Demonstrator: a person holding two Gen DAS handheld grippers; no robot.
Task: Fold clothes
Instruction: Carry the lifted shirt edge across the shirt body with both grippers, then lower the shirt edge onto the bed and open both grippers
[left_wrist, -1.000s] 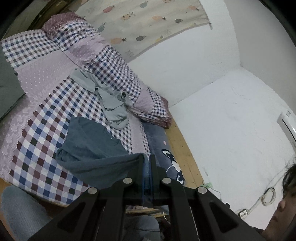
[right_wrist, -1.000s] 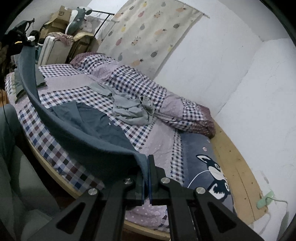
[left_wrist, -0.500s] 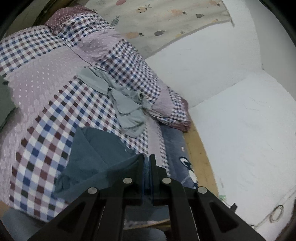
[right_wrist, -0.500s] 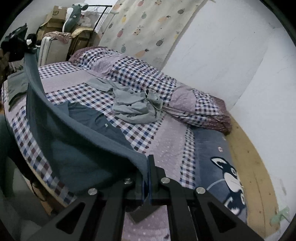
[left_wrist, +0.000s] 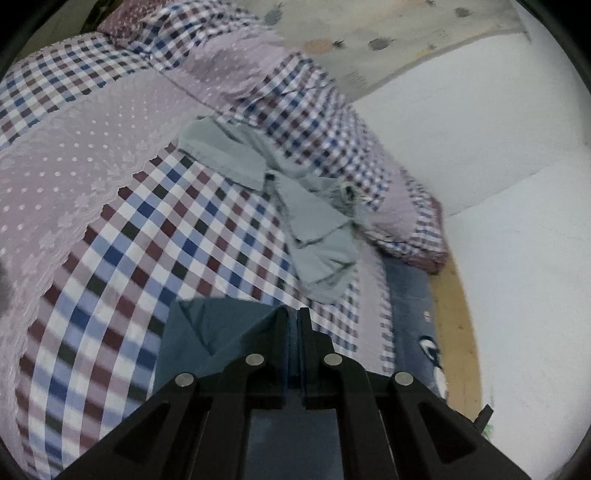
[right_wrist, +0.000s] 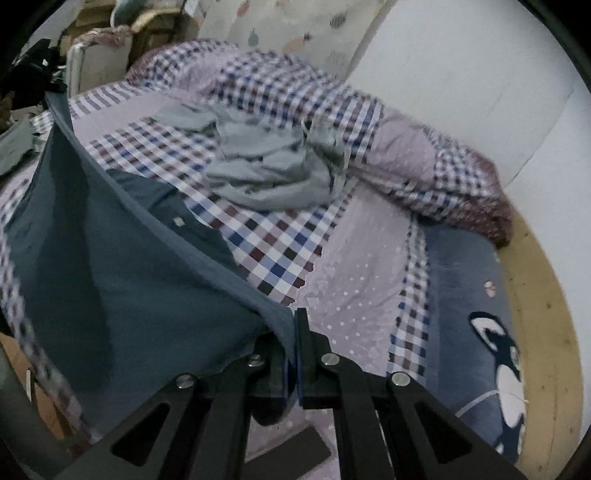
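Observation:
A dark blue garment (right_wrist: 122, 266) hangs stretched over the near side of the bed, its hem running taut from the upper left down to my right gripper (right_wrist: 294, 325), which is shut on its corner. Part of it lies flat on the checked bedspread (right_wrist: 273, 258) behind the raised edge. My left gripper (left_wrist: 293, 325) is shut on another corner of the same dark blue garment (left_wrist: 218, 325), low above the checked bedspread (left_wrist: 147, 236). A crumpled pale grey-green garment (left_wrist: 314, 229) (right_wrist: 266, 166) lies further back against the rolled quilt.
A rolled checked quilt (left_wrist: 306, 96) (right_wrist: 406, 147) runs along the wall side of the bed. A navy blanket with a cartoon dog (right_wrist: 491, 332) (left_wrist: 413, 317) covers the right end, beside a wooden bed rim (right_wrist: 535, 295). Another folded dark green cloth (right_wrist: 16, 147) sits far left.
Both grippers have moved forward and lower over the bed, carrying the blue garment's held edge with them. The person's head and the room's left clutter have dropped out of view.

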